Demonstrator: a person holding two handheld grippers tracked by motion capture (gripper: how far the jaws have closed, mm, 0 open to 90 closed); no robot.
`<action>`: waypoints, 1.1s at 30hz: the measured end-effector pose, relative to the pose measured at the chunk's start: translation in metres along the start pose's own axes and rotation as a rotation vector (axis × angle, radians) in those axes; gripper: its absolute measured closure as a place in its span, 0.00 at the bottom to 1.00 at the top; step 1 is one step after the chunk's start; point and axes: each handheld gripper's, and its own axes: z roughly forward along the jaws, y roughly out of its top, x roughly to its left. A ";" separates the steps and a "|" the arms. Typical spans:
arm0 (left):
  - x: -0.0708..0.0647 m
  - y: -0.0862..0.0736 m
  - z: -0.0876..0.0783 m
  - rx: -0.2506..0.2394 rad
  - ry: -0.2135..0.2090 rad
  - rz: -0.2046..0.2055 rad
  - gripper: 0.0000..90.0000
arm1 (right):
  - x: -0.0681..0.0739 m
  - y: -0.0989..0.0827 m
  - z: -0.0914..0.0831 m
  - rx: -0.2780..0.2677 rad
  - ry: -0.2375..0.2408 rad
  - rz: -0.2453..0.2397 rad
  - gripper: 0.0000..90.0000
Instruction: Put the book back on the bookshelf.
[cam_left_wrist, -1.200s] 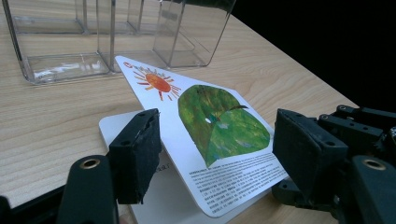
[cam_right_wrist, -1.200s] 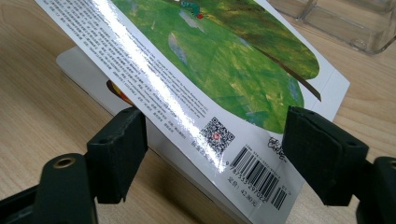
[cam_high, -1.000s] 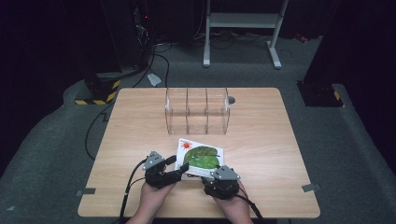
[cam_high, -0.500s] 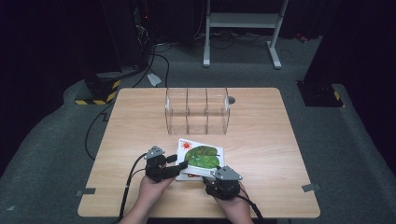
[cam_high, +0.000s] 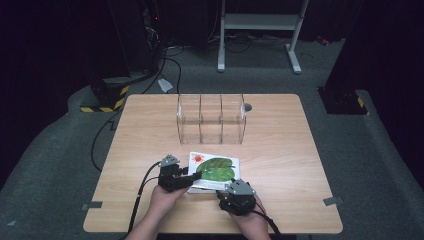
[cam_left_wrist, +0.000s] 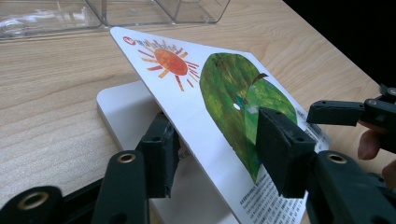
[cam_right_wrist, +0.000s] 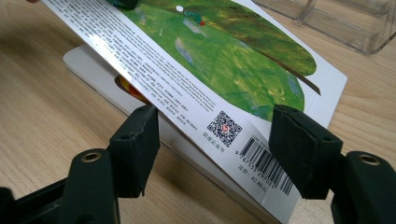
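A board book (cam_high: 215, 170) lies near the table's front edge, its back cover (cam_left_wrist: 210, 88) lifted at a slant; the cover shows a green leaf and a red sun. My left gripper (cam_high: 192, 176) reaches in from the book's left. One jaw is under the cover and one over the leaf (cam_left_wrist: 217, 149). The jaws have just been closing, but a wide gap remains and the cover only leans between them. My right gripper (cam_high: 231, 184) stands open at the book's front edge, its jaws straddling the barcode corner (cam_right_wrist: 215, 144). White lower pages (cam_right_wrist: 93, 65) lie flat on the wood.
A clear plastic organizer (cam_high: 211, 120) with three compartments stands upright at the middle of the wooden table (cam_high: 280, 145), just behind the book. A small grey disc (cam_high: 248, 107) sits beside it. Cables trail off the table's left front. A dark floor surrounds the table.
My left gripper has moved right, onto the book's left edge, and its jaws have narrowed around the cover. The right gripper has stayed put.
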 end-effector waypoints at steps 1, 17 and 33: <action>0.001 0.000 0.000 0.001 -0.002 0.006 0.57 | 0.000 0.000 0.000 0.002 0.000 0.000 0.37; -0.002 -0.007 -0.002 0.006 0.045 0.178 0.71 | -0.018 -0.002 -0.013 -0.035 0.066 0.114 0.39; -0.016 -0.014 -0.010 -0.075 0.089 0.335 0.71 | -0.037 -0.005 -0.016 -0.061 0.082 0.192 0.49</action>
